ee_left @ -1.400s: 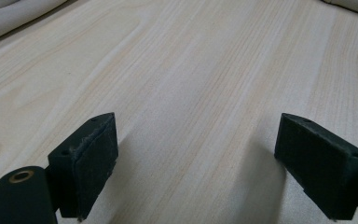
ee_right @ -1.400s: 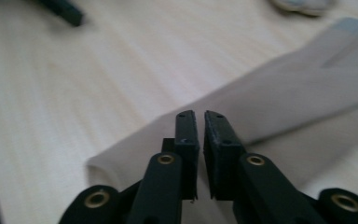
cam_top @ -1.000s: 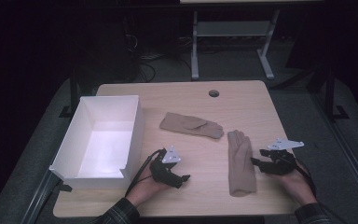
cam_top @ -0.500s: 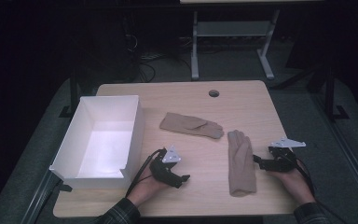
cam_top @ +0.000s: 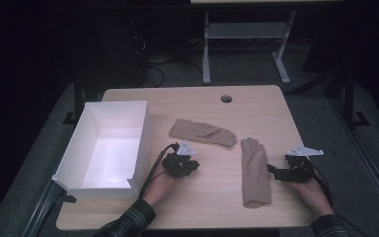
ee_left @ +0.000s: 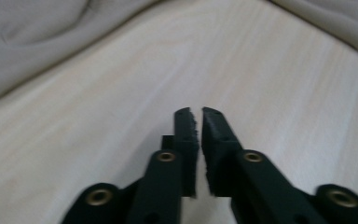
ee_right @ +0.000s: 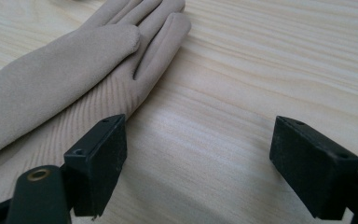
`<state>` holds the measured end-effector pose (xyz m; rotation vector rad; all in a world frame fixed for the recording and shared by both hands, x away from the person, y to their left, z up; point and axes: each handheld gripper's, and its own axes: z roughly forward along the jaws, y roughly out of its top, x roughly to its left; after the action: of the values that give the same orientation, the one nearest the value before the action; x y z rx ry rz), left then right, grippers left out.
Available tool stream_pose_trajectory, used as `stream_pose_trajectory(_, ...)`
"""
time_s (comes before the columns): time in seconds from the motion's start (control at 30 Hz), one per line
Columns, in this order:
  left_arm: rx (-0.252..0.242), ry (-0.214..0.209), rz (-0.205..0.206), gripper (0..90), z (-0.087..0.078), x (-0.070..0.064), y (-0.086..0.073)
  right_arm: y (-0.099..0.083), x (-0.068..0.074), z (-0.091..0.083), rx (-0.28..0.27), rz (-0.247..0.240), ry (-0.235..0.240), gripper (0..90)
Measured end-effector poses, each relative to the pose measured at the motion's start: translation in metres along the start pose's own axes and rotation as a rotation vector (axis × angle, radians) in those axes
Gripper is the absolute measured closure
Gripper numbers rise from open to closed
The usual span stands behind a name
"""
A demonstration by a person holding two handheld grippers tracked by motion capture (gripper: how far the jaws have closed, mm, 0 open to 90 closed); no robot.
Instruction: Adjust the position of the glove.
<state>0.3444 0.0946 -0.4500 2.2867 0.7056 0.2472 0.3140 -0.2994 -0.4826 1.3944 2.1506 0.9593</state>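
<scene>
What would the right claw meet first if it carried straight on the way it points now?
Probably the tan glove lying lengthwise beside it. The right claw points toward the glove's side, jaws wide open; in the right gripper view one jaw already sits at the glove's edge. Whether it touches is unclear.

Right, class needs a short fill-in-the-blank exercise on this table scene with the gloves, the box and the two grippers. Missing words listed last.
1. The white box stands on the ____ side of the table in the high view.
2. The right gripper has its jaws ____, beside the near glove.
3. The left gripper has its jaws nearly ____.
4. The number of beige gloves on the table is ____.

Missing words: left; open; shut; two
</scene>
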Motion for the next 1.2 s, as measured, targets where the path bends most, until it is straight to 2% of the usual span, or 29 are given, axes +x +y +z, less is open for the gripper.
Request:
stream_pose_trajectory(0.1, -0.004, 0.003, -0.011, 89.3, 0.002, 0.006, 0.006, 0.0, 0.0, 0.0, 0.0, -0.001, 0.001, 18.3)
stream_pose_trajectory(0.13, -0.013, 0.015, -0.028, 89.4, 0.005, 0.011, 0.011, 0.0, 0.0, 0.0, 0.0, -0.002, 0.001, 18.3)
stream_pose_trajectory(0.2, -0.013, 0.027, -0.026, 89.4, 0.006, 0.014, 0.014, 0.0, 0.0, 0.0, 0.0, -0.002, 0.001, 18.3)
stream_pose_trajectory(0.23, -0.029, 0.05, -0.03, 89.4, 0.009, 0.019, 0.02, 0.0, 0.0, 0.0, 0.0, -0.002, 0.001, 18.1)
stream_pose_trajectory(0.27, -0.029, 0.05, -0.03, 89.4, 0.009, 0.019, 0.02, 0.0, 0.0, 0.0, 0.0, -0.003, 0.002, 18.1)
stream_pose_trajectory(0.33, -0.044, 0.075, -0.03, 89.4, 0.015, 0.029, 0.029, 0.0, 0.0, 0.0, 0.0, -0.003, 0.002, 18.1)
stream_pose_trajectory(0.37, -0.044, 0.075, -0.03, 89.4, 0.015, 0.029, 0.029, 0.0, 0.0, 0.0, 0.0, -0.003, 0.002, 18.1)
stream_pose_trajectory(0.4, -0.039, 0.089, -0.042, 89.4, 0.019, 0.035, 0.034, 0.0, 0.0, 0.0, 0.0, -0.003, 0.003, 18.0)
stream_pose_trajectory(0.47, -0.036, 0.105, -0.041, 89.4, 0.022, 0.043, 0.039, 0.0, 0.0, 0.0, 0.0, -0.003, 0.003, 17.9)
stream_pose_trajectory(0.53, -0.033, 0.114, -0.041, 89.4, 0.026, 0.051, 0.042, 0.0, 0.0, 0.0, 0.001, -0.005, 0.003, 17.8)
stream_pose_trajectory(0.6, -0.037, 0.142, -0.052, 89.5, 0.029, 0.058, 0.045, 0.0, 0.0, 0.0, 0.001, -0.005, 0.004, 17.8)
stream_pose_trajectory(0.63, -0.037, 0.142, -0.052, 89.5, 0.029, 0.058, 0.045, 0.0, 0.0, 0.0, 0.001, -0.005, 0.004, 17.8)
stream_pose_trajectory(0.67, -0.05, 0.152, -0.071, 89.4, 0.031, 0.065, 0.046, 0.0, 0.0, 0.0, 0.001, -0.005, 0.004, 17.8)
stream_pose_trajectory(0.7, -0.05, 0.152, -0.071, 89.5, 0.031, 0.065, 0.046, 0.0, 0.0, 0.0, 0.001, -0.005, 0.004, 17.8)
stream_pose_trajectory(0.8, -0.04, 0.19, -0.084, 89.5, 0.039, 0.076, 0.047, 0.0, 0.0, 0.0, 0.001, -0.005, 0.004, 17.8)
stream_pose_trajectory(0.87, -0.026, 0.201, -0.092, 89.4, 0.045, 0.078, 0.046, 0.0, 0.0, 0.0, 0.001, -0.005, 0.004, 17.8)
stream_pose_trajectory(0.97, 0.027, 0.217, -0.094, 89.5, 0.052, 0.082, 0.041, 0.0, 0.0, 0.0, 0.001, -0.007, 0.005, 17.8)
stream_pose_trajectory(1.1, 0.043, 0.213, -0.102, 89.5, 0.053, 0.082, 0.04, 0.0, 0.0, 0.0, 0.0, -0.008, 0.005, 17.8)
stream_pose_trajectory(1.2, 0.054, 0.219, -0.085, 89.5, 0.053, 0.078, 0.04, 0.0, 0.0, 0.0, 0.001, -0.01, 0.008, 17.8)
